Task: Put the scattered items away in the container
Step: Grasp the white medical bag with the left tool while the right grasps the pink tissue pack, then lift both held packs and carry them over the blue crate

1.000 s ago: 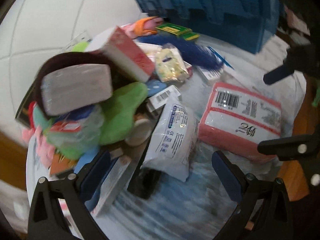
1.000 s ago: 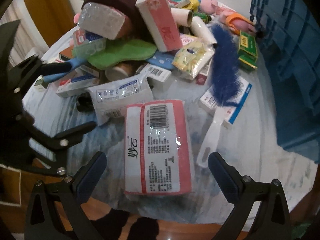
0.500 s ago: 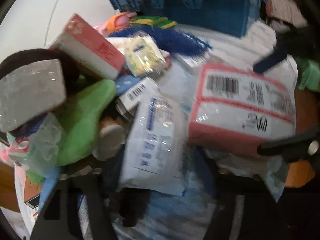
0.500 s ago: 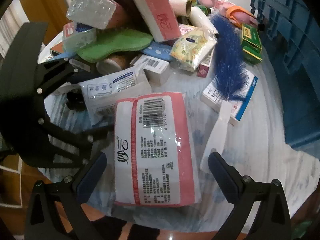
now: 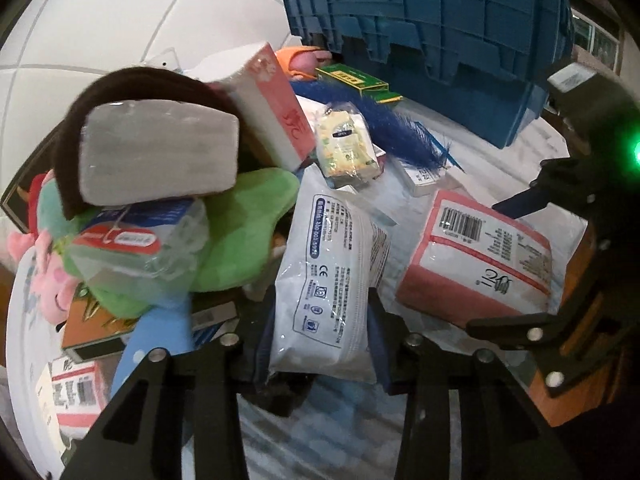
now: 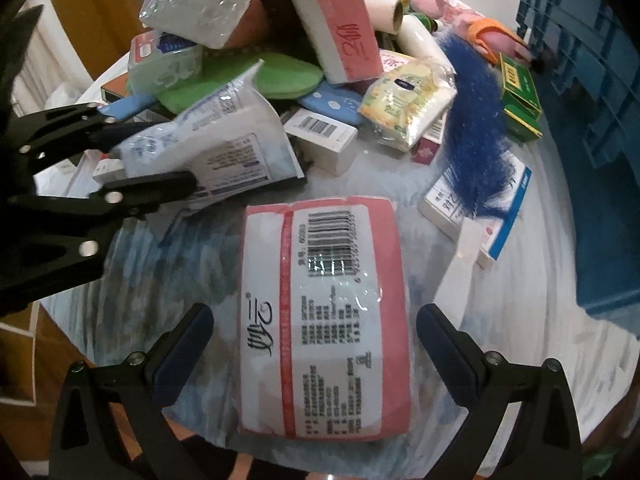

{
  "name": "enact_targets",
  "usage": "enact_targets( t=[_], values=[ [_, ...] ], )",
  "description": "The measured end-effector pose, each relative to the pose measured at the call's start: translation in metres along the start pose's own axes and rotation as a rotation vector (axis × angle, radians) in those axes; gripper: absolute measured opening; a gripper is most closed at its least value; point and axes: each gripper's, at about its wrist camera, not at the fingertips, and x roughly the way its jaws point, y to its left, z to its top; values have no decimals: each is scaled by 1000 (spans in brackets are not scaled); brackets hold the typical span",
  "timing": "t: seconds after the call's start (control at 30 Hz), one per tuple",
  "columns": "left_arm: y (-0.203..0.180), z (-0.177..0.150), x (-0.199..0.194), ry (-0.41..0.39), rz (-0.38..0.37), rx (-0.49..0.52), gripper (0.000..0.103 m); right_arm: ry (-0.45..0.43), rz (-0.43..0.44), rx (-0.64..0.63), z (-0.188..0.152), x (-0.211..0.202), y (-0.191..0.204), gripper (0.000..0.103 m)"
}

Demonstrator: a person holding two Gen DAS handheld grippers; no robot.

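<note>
A white plastic packet with blue print [image 5: 324, 280] lies at the near edge of the heap on the round table. My left gripper [image 5: 320, 320] has one finger on each side of it; the jaws are closing and the pads pinch its end. In the right wrist view the packet [image 6: 224, 136] is tilted up, bent between the left gripper's fingers [image 6: 160, 188]. My right gripper [image 6: 316, 340] stands open, straddling a pink-and-white tissue pack [image 6: 324, 312] that lies flat on the table, its pads apart from the pack's sides. The blue crate [image 6: 592, 80] stands at the far right.
The heap holds a grey sponge block [image 5: 160, 156], a green plush [image 5: 244, 232], a pink tissue box [image 6: 344, 28], a yellow pouch [image 6: 408, 100], a blue feather duster [image 6: 476, 120] and small cartons. The table edge [image 6: 520, 412] runs just past the right gripper.
The left gripper's fingers have drawn together around the white packet, whose far end has tipped up. The right gripper has sunk closer over the pink pack, still wide.
</note>
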Motion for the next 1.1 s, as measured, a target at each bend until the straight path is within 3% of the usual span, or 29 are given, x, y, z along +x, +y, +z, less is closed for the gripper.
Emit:
enact_targets(
  t=[0.13,0.2,0.23,0.33,0.67,0.77,1.1],
  values=[
    [2,-4,-8,4,16,-32,40,12,-18,-21,-2,8,3,100],
    [4,-7,-13,1,21,-52,40,27,-38,-29,-3,12,5,93],
    [5,-8,-16,0,22,-61,40,34,-42,-25,-3,13,5,84],
    [8,-11,-22,1,27,-83,40,42,-41,-11,-3,8,7,80],
    [23,-5,-59,-35,41,-161,40,24,-54,-6,3,-26,27,79],
    [24,0,-74,-39,83,-146,40,7,-55,-1,6,-46,35,79],
    [41,15,-135,-78,105,-181,40,-73,-68,35,40,-103,42,79]
  ],
)
